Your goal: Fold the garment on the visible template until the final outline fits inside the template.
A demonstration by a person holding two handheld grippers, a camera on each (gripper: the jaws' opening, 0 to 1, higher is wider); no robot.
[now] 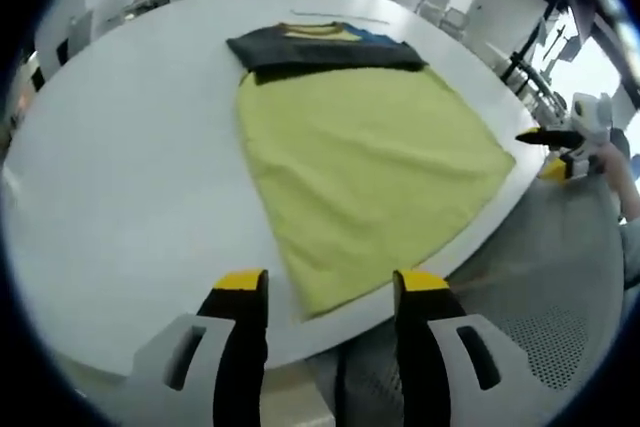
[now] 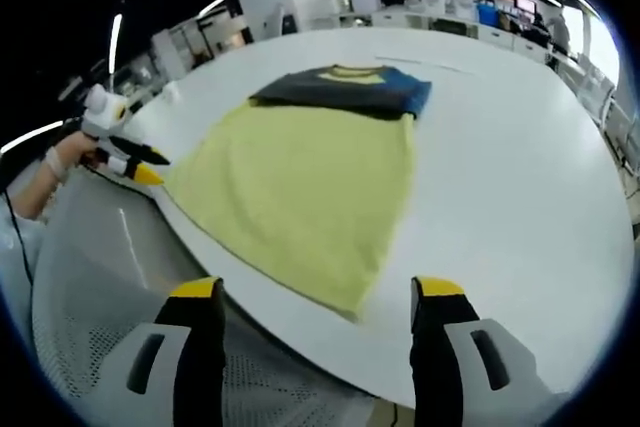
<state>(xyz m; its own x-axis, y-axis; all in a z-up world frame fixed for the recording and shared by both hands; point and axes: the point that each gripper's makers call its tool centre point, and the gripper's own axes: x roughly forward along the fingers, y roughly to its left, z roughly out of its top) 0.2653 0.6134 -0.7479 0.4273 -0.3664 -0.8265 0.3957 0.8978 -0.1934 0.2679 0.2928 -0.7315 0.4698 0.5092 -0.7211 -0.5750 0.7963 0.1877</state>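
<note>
- Left gripper view: the left gripper (image 1: 325,292) hangs over the near edge of the white table (image 1: 120,177), jaws spread wide, nothing between them.
- The shirt (image 1: 365,162) lies flat on the table ahead, its yellow body toward the jaws, its dark sleeves and collar end at the far side; its hem reaches the table edge.
- The right gripper (image 1: 560,152) shows at the right, off the table.
- Right gripper view: the right gripper (image 2: 315,302) is wide open and empty, short of the table (image 2: 520,177).
- The shirt (image 2: 300,182) lies spread ahead; the left gripper (image 2: 140,162) is beside its left edge, in a hand (image 2: 60,162).
</note>
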